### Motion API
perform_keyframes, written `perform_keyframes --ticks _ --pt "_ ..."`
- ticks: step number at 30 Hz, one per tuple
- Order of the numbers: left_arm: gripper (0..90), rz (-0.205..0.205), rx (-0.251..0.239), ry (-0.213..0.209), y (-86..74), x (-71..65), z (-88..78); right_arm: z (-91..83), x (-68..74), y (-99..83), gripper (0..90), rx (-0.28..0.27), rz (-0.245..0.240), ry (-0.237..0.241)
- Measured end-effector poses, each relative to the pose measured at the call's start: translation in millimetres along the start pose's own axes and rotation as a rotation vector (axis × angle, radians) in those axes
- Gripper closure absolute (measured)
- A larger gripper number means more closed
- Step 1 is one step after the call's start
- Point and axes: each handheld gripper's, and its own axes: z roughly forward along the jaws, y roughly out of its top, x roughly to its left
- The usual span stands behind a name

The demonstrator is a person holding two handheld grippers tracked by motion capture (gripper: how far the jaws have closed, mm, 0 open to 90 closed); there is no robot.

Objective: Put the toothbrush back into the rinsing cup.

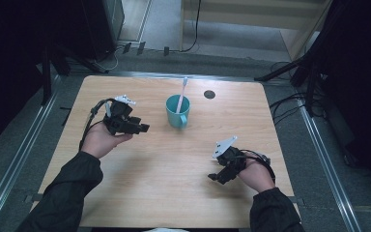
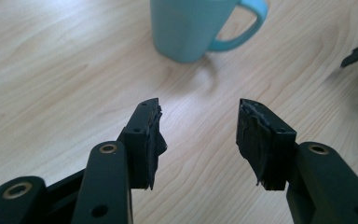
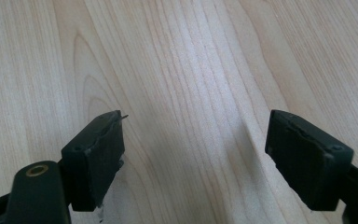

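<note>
The pale wooden table top [image 1: 164, 169] shows fine lengthwise grain under a smooth, faintly shiny finish. The light blue mug [image 2: 186, 28] looks smooth and glazed, like ceramic. The left gripper's matt black jaws carry rough, frayed rubbery pads [image 2: 156, 140] and brass-coloured metal rivets [image 2: 107, 149].

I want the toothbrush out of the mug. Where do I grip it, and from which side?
Grip the pink toothbrush on its handle just above the teal mug rim, coming from above. It leans toward the far rim, head up, so that stretch is clear; the left gripper is nearer.
</note>
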Motion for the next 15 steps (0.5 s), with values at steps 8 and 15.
perform_keyframes --ticks 8,15 --pt "44.9 -0.015 0.003 -0.005 -20.3 -1.0 5.5 0.1 -0.4 -1.0 19.3 -0.001 0.002 -0.003" --pt "44.1 -0.01 0.022 0.007 -33.3 -0.3 6.4 0.3 0.4 -0.2 19.3 -0.001 -0.002 -0.004"
